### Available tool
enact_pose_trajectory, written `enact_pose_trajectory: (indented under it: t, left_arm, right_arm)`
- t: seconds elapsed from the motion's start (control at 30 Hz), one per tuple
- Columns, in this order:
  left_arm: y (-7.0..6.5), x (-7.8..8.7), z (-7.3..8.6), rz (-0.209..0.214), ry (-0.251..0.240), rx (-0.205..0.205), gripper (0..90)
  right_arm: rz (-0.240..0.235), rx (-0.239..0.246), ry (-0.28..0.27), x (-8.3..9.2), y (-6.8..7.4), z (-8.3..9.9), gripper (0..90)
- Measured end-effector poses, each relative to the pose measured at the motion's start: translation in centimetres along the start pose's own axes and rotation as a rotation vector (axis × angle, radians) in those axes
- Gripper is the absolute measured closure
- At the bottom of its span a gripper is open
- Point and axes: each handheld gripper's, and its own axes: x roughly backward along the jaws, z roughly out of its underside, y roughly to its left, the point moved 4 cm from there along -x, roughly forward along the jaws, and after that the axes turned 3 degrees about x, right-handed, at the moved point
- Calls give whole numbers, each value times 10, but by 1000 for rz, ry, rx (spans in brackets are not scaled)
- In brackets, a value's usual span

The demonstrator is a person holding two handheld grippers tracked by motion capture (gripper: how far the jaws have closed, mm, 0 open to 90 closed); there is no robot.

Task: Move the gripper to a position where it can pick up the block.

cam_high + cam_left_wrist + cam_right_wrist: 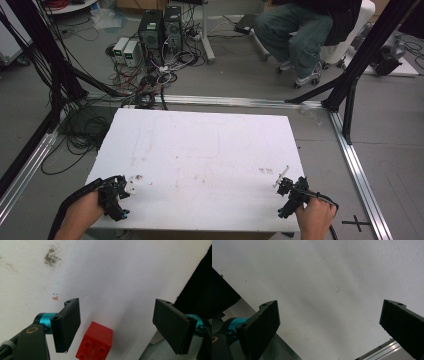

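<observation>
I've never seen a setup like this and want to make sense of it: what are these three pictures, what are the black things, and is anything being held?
No robot here: a person sits at a white table and holds a hand-held gripper in each hand, a tool with two flat black jaws. The high view comes from a fixed camera above the person, looking down; the left hand-held gripper is near the table's near left corner and the right hand-held gripper near the near right corner. The other two pictures come from small cameras riding on the tools, looking along their jaws. In the left gripper view, the jaws stand wide apart, and a red toy brick with round studs lies on the table between them, not gripped. In the right gripper view, the jaws are also wide open over bare white tabletop. Nothing is held. The table has a few dirty smudges.
</observation>
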Motion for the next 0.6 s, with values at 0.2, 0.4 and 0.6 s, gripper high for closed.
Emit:
enact_pose_trajectory:
  t: [0.2, 0.4, 0.6]
  left_arm:
    - [-1, 1, -1, -1, -4, -1, 226]
    - [-1, 2, -1, 2, -7, 0, 226]
    - [-1, 1, -1, 3, -11, 0, 226]
  right_arm:
    - [-1, 3, -3, 0, 0, 1, 21]
    - [2, 1, -7, 1, 1, 0, 21]
    - [-5, 8, -3, 0, 1, -1, 20]
